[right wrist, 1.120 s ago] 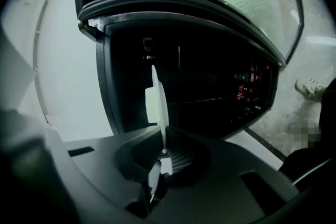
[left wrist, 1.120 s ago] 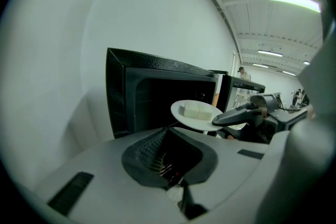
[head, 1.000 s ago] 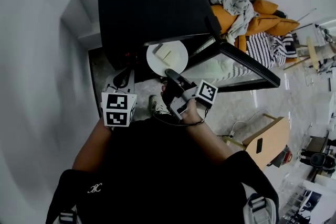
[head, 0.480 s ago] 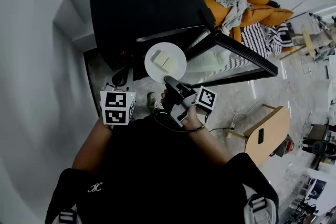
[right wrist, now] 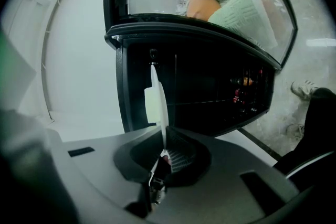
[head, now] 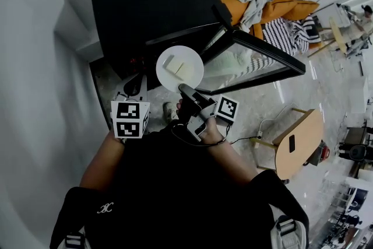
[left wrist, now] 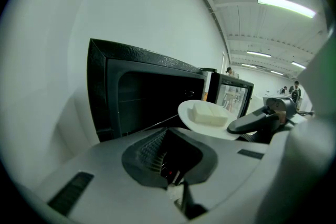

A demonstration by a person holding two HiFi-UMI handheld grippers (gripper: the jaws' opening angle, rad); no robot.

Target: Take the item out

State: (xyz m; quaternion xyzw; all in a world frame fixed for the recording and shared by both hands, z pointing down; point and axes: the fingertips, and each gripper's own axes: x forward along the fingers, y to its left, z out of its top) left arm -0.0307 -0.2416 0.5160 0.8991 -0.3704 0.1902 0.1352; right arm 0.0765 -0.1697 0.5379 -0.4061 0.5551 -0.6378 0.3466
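plate: white round plate (head: 187, 80) is out of the microwave (head: 151, 3). It's hanging in the air just in front of the open mouth, with the swung-open door (head: 256, 52) off to its right in my head view.

plate attitude: flat and face up. It's round, so there's no real long axis. It sticks straight out from the jaws towards the oven cavity, and my right gripper view catches it edge-on as a thin white line (right wrist: 157, 113).

on the plate: two pale blocks (head: 176, 67) sit side by side near the middle, the pair running diagonally in the head view. Can't tell what food they are.

right gripper: the right gripper (head: 185, 89) is clamped on the plate's near rim, pads squeezing it from both faces.

left gripper: the left gripper (head: 135, 87) has its jaws together with nothing in them. It's parked low at the left of the plate, not touching it.
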